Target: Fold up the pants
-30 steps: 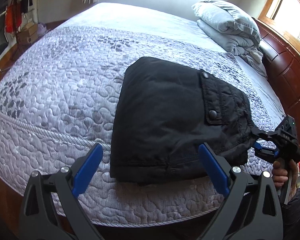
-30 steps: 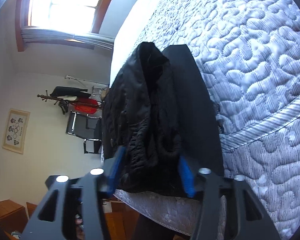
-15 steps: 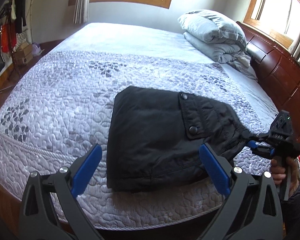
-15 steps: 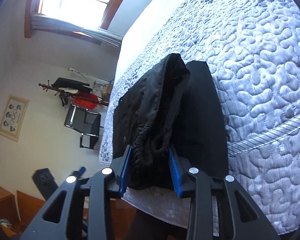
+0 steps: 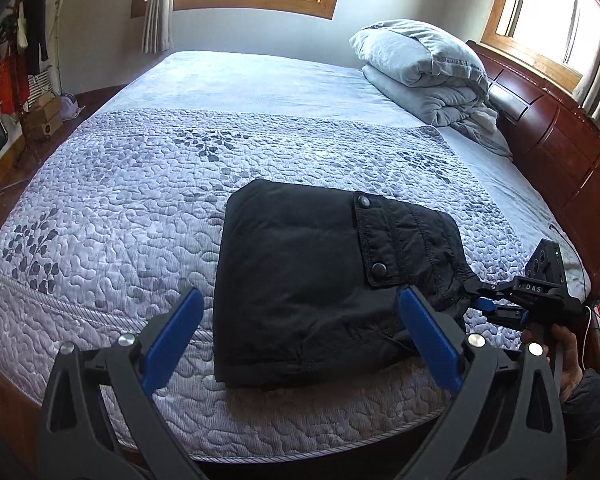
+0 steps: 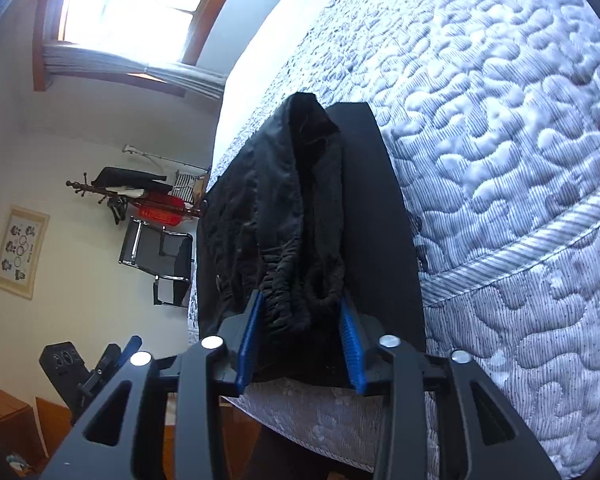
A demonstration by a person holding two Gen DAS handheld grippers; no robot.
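Black pants [image 5: 300,280], padded and matte, are seen folded into a thick rectangular bundle near the foot edge of the bed [image 5: 120,220], on a grey quilted coverlet with a pebbled stitch pattern. A flap pocket with 2 snap buttons [image 5: 379,268] is noted on top. The gathered elastic waistband [image 6: 296,280] is bracketed by the right gripper [image 6: 300,344]; its blue ribbed pads lie against the bunched fabric, the jaws having just been opening slightly. The left gripper [image 5: 300,344] is held above the bundle, jaws wide apart, nothing between them. A rolled grey duvet [image 5: 424,72] lies by the dark wooden headboard [image 5: 560,152].
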